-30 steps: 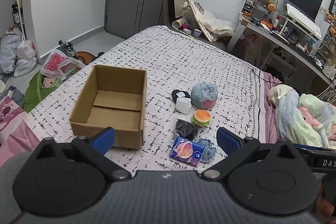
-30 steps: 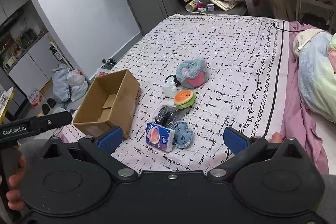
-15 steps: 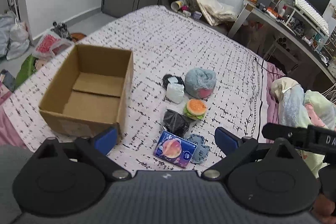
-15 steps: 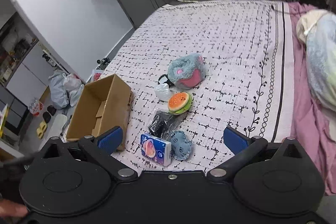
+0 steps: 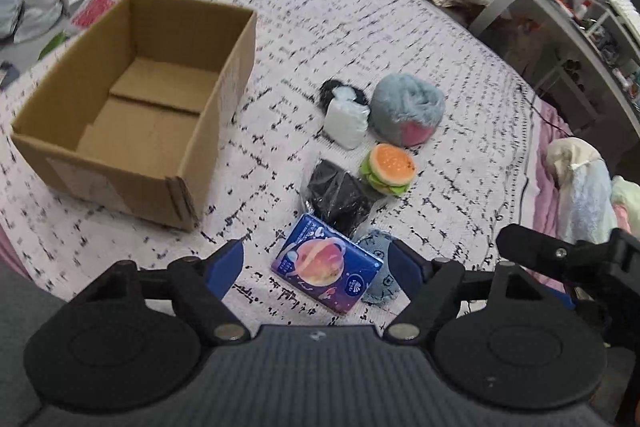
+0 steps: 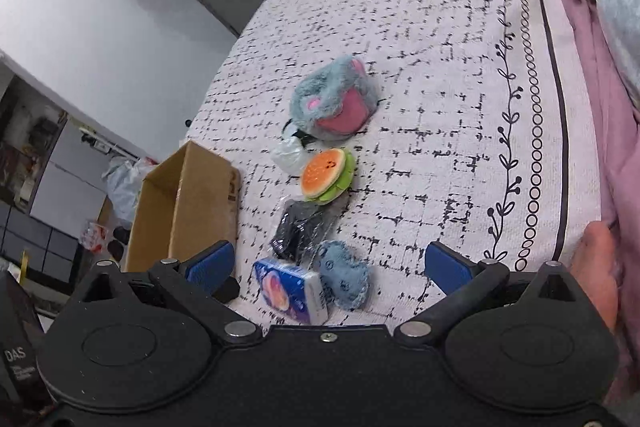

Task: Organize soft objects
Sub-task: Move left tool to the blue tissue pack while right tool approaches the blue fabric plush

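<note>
Nearest the left camera, the left gripper (image 5: pixel 316 263) has dropped toward the bed over the last second, and its jaws have just been closing, though they are still apart with nothing pressed; the tissue pack (image 5: pixel 326 270) lies between the blue pads, seemingly below them and not yet touched; at about 3 o'clock of the pack, touching it, sits a small blue plush (image 5: pixel 379 267). Seen from the right camera, the right gripper (image 6: pixel 324 263) has come lower too, jaws wide apart and empty, framing the same pack and plush. Farther out, toward 12 o'clock, lie a black bag (image 5: pixel 338 195), then a burger plush (image 5: pixel 387 167), then a white pouch (image 5: pixel 346 123) and a grey furry toy (image 5: pixel 406 113). At 10 o'clock stands the box (image 5: pixel 192 143), holding nothing. My judgement: the first pick is starting, with every soft thing still on the bed (image 5: pixel 460 75).
</note>
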Demonstrator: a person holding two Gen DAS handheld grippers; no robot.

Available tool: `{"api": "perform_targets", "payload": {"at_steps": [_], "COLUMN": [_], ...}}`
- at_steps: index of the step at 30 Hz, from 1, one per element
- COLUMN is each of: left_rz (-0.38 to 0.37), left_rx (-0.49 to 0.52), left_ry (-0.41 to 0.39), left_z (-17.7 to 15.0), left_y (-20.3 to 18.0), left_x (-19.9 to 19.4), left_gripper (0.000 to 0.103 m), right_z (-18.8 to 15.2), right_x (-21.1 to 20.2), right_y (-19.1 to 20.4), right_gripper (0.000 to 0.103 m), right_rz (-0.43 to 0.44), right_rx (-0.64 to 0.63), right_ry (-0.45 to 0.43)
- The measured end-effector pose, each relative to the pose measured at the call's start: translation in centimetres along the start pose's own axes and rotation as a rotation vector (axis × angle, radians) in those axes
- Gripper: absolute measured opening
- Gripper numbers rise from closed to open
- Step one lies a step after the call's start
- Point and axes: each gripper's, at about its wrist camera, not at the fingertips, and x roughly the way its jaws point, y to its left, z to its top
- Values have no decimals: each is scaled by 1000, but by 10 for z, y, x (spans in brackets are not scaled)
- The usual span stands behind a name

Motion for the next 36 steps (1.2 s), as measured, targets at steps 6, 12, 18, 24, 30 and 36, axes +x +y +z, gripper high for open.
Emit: {"api": "perform_targets", "payload": {"at_steps": [6, 12, 18, 24, 30, 36], "left_rz": [5, 21, 44, 65, 70, 67], "left_rx": [-29, -81, -123, -157, -172, -204], "left_ry": [29, 69, 104, 109, 106, 104], "left_z": [2, 1, -5, -8, -13, -11], "left_y": [-6, -8, -8, -8, -5, 0], "left_x": [25, 48, 70, 80, 85, 81], "left_gripper": [78, 78, 79, 79, 79, 32], "right_z": [1, 2, 2, 2, 2, 1], "right_x": [21, 37, 51, 66, 75, 77], "right_y": [-17, -29, -35, -42, -45, -45], "right_gripper": [93, 93, 92, 92, 92, 92], "right_rz": [22, 11, 16, -2, -13, -10], "right_rx": [89, 152, 178, 204, 221, 223], "right_ry": [54, 87, 119, 149, 162, 165]}}
